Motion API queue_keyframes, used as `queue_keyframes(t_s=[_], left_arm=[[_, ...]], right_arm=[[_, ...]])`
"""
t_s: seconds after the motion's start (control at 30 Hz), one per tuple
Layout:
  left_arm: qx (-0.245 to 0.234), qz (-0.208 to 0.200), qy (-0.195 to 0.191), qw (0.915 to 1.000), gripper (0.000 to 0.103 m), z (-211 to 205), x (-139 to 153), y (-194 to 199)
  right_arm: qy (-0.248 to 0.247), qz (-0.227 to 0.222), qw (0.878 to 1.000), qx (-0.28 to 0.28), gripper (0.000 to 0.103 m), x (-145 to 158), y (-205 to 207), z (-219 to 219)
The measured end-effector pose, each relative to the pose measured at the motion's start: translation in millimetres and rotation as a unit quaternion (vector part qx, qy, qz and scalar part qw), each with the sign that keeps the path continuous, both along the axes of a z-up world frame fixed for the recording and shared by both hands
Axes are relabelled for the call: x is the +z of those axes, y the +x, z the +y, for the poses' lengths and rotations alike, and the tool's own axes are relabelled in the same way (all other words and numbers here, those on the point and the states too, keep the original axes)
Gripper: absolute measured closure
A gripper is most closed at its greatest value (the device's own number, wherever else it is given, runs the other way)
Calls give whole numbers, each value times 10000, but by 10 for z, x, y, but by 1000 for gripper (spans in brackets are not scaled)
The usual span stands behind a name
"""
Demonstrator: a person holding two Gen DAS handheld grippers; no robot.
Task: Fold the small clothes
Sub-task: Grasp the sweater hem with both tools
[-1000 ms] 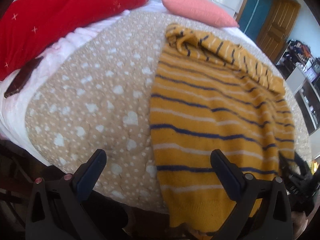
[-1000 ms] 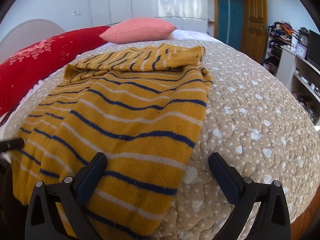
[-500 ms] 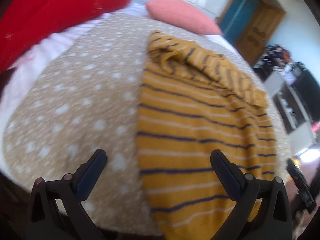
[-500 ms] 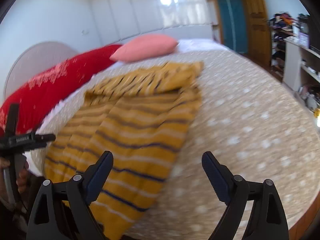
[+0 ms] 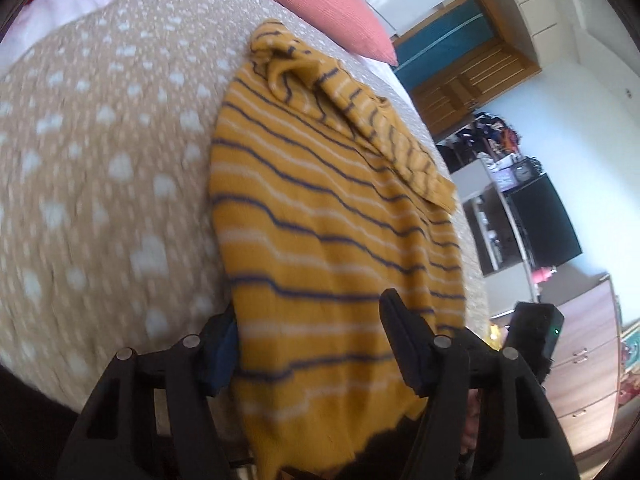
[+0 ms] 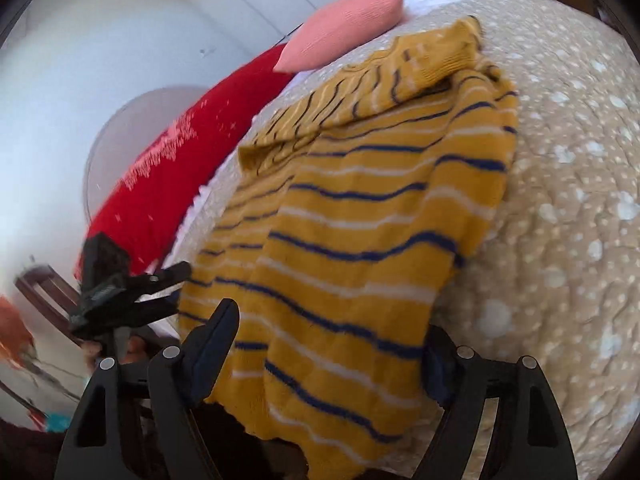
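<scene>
A mustard-yellow knit sweater (image 5: 332,216) with navy and white stripes lies on the bed, its sleeves folded across the top and its hem hanging over the near edge. It also shows in the right wrist view (image 6: 360,216). My left gripper (image 5: 308,344) is open, its jaws straddling the hem's left corner. My right gripper (image 6: 332,344) is open, its jaws either side of the hem's right corner. The left gripper also shows in the right wrist view (image 6: 120,292).
The bed has a beige quilt with white hearts (image 5: 100,152). A pink pillow (image 5: 332,8) and a red pillow (image 6: 180,160) lie at the head. A black TV (image 5: 544,224), shelves and drawers stand beside the bed.
Both grippers have rolled and moved in to the sweater's hem; each now has its open jaws around a hem corner. The jaws look a little narrower than before.
</scene>
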State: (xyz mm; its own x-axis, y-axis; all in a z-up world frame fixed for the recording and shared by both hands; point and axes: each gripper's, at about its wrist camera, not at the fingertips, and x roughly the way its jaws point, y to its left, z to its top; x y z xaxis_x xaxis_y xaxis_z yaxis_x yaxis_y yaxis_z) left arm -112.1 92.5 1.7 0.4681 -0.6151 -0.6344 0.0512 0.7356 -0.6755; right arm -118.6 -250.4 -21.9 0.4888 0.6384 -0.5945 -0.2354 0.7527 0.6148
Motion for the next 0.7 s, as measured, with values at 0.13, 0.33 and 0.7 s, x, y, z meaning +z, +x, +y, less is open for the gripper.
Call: queue_keyframes(t_s=[0.13, 0.33, 0.7], left_arm=[[-72, -82, 115, 9999, 39, -128, 0, -212], [-112, 69, 858, 9962, 93, -298, 16, -339], [476, -108, -162, 9987, 94, 135, 465, 348]], right_arm=[[222, 88, 9997, 97, 18, 1, -118, 12], [0, 241, 9995, 196, 45, -17, -369, 48], [-45, -571, 9983, 121, 89, 684, -72, -96]])
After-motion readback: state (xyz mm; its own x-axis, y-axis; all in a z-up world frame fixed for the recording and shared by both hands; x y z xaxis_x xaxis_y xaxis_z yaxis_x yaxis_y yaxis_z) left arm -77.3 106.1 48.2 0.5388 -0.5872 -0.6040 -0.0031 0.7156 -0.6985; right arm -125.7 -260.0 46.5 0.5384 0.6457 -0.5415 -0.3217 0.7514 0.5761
